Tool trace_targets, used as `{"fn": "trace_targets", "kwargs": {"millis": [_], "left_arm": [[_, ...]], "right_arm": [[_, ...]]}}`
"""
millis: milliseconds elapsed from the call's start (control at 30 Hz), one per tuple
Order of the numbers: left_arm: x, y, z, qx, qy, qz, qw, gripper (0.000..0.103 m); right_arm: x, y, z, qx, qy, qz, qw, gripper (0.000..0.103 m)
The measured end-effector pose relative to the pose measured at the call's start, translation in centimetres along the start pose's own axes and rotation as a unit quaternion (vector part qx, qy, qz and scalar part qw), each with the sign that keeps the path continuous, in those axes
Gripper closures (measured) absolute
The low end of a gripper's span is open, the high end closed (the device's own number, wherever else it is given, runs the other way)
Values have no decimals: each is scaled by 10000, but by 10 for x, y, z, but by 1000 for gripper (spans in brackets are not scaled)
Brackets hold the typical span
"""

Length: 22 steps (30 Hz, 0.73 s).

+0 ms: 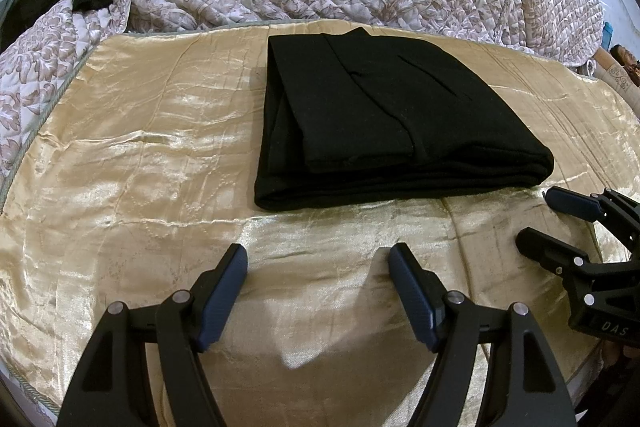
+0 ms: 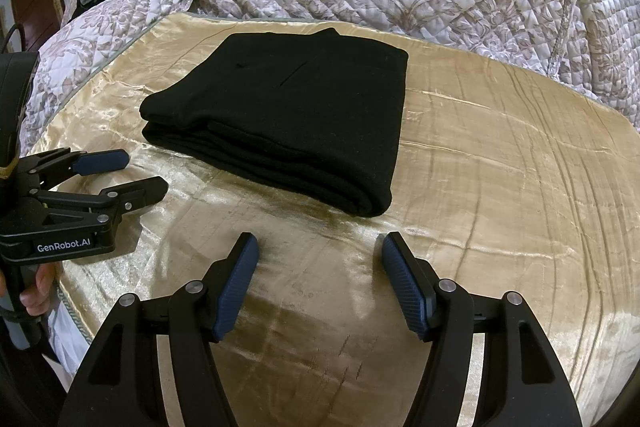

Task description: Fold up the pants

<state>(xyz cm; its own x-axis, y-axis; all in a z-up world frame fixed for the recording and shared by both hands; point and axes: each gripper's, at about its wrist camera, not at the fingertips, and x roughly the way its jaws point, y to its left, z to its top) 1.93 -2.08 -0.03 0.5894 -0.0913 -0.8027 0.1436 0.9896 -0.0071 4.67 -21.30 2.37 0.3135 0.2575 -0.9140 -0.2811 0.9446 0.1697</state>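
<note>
Black pants (image 1: 384, 115) lying folded, centre frame, on gold satin cover (image 1: 140, 155). Left gripper (image 1: 318, 257), right gripper (image 2: 318, 245) both hovering agape, empty. Looking soft, limp, light; slippery base; pinching stacked near edge likely best.

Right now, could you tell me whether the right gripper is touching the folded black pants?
Apart. The right wrist view shows the right gripper, jaws open, with bare gold cover between it and the pants.
</note>
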Motion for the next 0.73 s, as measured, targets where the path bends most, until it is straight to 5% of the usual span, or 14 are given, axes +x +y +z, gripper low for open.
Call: {"fn": "trace_targets", "kwargs": {"millis": [733], "left_arm": [[0, 4, -1, -54, 21, -48, 10000, 27]], "right_arm": [[0, 2, 0, -153, -28, -84, 9998, 34]]}}
